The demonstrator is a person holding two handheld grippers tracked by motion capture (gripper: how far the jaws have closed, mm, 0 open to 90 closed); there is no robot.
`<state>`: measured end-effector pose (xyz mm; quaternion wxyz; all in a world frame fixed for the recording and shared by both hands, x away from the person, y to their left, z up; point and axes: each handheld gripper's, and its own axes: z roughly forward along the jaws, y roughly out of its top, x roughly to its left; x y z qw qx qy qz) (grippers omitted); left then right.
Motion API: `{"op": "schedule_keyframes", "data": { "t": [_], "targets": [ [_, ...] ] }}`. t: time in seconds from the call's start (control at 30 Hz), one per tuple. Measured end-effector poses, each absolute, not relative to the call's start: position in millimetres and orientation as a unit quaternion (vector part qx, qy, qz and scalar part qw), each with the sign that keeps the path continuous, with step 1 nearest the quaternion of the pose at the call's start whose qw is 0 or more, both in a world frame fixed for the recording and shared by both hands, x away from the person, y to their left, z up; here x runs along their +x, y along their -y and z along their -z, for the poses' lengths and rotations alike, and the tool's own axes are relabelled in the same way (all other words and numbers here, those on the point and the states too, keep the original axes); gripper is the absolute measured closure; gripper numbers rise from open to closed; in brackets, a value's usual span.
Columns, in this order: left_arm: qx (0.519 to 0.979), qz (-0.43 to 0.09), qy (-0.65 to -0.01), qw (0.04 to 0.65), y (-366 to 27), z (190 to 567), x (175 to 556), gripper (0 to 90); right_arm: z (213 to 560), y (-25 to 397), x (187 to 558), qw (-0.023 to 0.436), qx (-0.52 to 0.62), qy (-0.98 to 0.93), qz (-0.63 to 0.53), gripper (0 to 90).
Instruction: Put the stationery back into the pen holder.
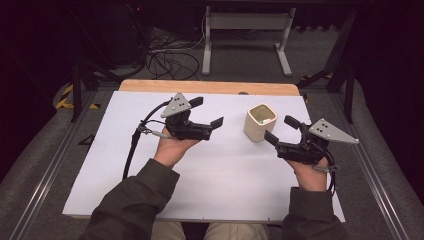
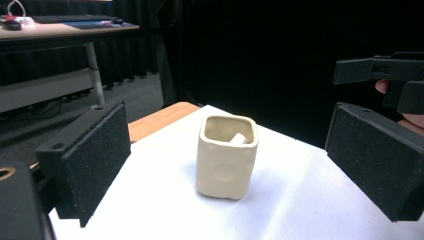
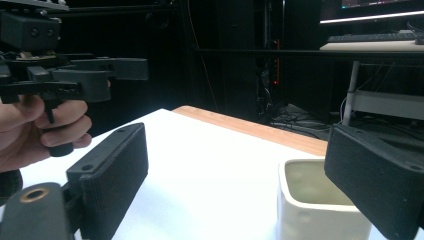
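A cream square cup point(image 1: 260, 121) stands upright on the white sheet point(image 1: 150, 175), right of centre. In the left gripper view the cup point(image 2: 227, 160) holds a small pale piece point(image 2: 239, 139). My left gripper point(image 1: 207, 112) hovers to the cup's left, open and pointing at it, with a gap between them; its pads point(image 2: 92, 160) hold nothing. My right gripper point(image 1: 281, 129) sits just right of the cup, open and empty. In the right gripper view the cup point(image 3: 315, 210) is low and partly behind the right pad point(image 3: 380, 185), and the left gripper point(image 3: 75, 75) shows in a hand.
The white sheet covers a wooden table whose far edge point(image 1: 210, 86) is bare. Behind it are floor cables point(image 1: 170, 60) and a white desk frame point(image 1: 245, 22). Metal rails point(image 1: 45, 170) run along the floor on both sides.
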<state>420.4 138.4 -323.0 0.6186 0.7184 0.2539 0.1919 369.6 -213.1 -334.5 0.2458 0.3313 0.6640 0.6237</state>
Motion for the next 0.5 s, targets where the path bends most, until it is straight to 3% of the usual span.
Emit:
{"op": "schedule_keyframes", "data": {
  "t": [0.5],
  "targets": [
    [0.713,-0.200,-0.264,0.618,-175.1,328.4,406.3,4.6,339.4,213.0,369.5,0.244,0.338,-0.664,-0.621,9.3]
  ]
}}
